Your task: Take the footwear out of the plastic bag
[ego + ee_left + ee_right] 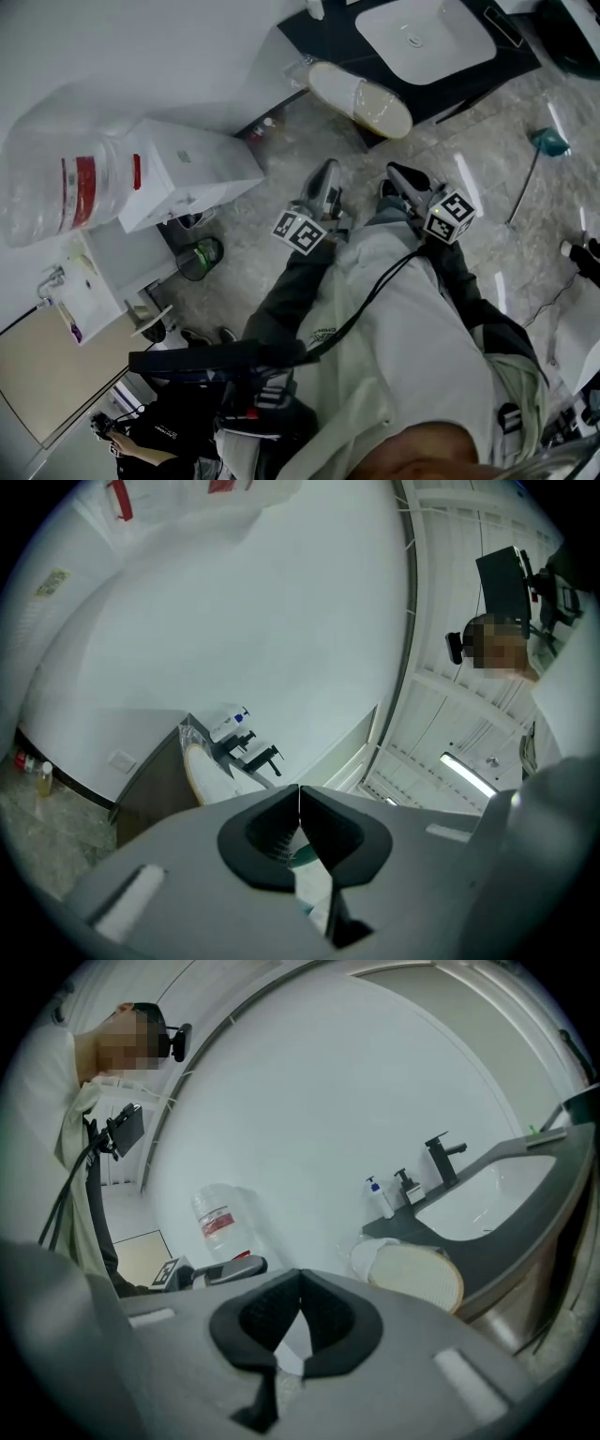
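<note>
Far left, well apart from the table: a large clear plastic water bottle with a red label (70, 187), smooth and rounded. Beside it, a plain white box-shaped cabinet (187, 169) with a matt finish.

Left claw (299, 794): jaws closed tip to tip, with nothing between the dark ribbed pads. It is held close to the person's chest, well short of the table.

Task item: a slipper with a cream oval sole and a white soft upper (361, 98). It sits at the table's near end, below the level of the top, with a thin, glossy, crinkled clear plastic bag (364, 1258) round its upper. How far the film covers the sole cannot be judged.

Right claw (300, 1283): jaws likewise together and empty. It is held level with the left one, pointing towards the slipper but well apart from it.

Right: the dark-topped washbasin table (511, 58), carrying a glossy white basin (422, 37) and black angular taps (442, 1159).

Assessment: removal has not started and the slipper is in its bag, so the step in hand is the approach. The next move calls for both claws to open and close the distance. One should probably pinch the loose film, which looks slippery and likely to bunch. The other should take the firmer sole edge and draw the slipper out.
</note>
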`<state>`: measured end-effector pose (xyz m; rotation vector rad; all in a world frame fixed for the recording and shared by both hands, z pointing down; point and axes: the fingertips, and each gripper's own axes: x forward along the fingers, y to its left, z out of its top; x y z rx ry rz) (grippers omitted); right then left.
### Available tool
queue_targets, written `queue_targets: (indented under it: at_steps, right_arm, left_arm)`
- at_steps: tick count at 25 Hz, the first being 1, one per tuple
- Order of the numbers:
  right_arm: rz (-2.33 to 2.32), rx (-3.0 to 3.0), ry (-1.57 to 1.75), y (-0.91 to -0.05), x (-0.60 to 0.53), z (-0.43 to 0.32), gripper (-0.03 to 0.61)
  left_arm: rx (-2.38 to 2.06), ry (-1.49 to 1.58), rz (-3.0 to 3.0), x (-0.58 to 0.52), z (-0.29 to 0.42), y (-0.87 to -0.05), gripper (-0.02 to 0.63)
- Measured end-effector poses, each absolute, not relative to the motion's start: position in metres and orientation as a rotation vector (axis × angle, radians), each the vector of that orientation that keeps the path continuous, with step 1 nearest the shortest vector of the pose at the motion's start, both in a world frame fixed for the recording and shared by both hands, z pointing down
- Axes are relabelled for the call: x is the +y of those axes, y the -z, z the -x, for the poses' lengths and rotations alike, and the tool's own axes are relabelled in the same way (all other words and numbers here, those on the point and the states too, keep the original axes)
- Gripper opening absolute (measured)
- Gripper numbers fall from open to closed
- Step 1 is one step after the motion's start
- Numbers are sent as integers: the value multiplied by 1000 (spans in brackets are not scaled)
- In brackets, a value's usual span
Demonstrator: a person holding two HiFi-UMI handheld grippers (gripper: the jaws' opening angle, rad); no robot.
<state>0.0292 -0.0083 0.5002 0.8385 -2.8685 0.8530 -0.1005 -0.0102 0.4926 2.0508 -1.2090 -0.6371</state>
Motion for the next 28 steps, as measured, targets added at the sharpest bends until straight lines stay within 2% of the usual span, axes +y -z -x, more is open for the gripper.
queue_targets:
  at_steps: [6,11,23,28]
  right_arm:
    - [-950,-2915,-991,-505,-43,-56,0]
    - [-1094,-2757,-1026,-541,-71,-83,2]
    - [-1313,-2486,-1274,-614,-106,-106,198]
    - [-1331,-2434,-1530,-639,-119,-105,212]
  left_arm:
    - [-1221,657,-2045,-16,101,-495,0]
    - [-1243,658,-2035,-19,100,-496,2]
    - [-1278,659,-2013,-29,103,-501,3]
    - [-1280,654,-2002,-33,104,-507,9]
